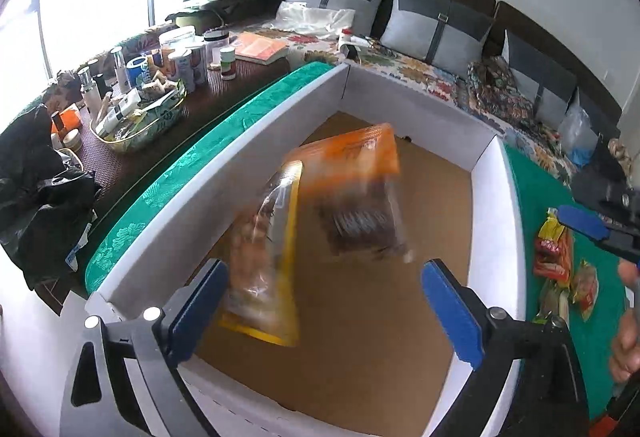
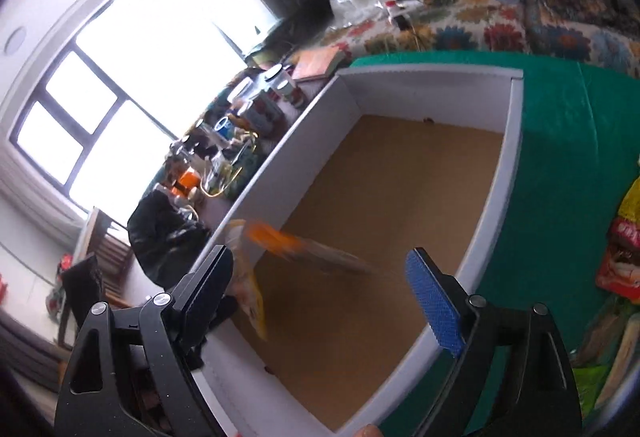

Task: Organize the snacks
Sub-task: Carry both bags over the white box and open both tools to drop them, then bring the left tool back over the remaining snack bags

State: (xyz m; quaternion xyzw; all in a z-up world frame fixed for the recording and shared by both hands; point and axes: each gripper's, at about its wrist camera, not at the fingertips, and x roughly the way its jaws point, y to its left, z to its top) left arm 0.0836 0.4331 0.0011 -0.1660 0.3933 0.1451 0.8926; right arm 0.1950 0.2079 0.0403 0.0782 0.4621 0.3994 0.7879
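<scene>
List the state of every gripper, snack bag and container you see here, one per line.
left gripper: open, holding nothing, above the box.
right gripper: open, holding nothing.
orange bag: motion-blurred, inside the box, not gripped.
yellow bag: upright, leaning against the box's left wall.
box: open-topped, brown floor mostly bare.
loose snack packets: lying on the green cloth, outside the box.

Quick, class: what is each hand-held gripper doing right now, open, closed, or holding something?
Left hand-held gripper: open, holding nothing; snack bags blur in the box below.
Right hand-held gripper: open, holding nothing.
</scene>
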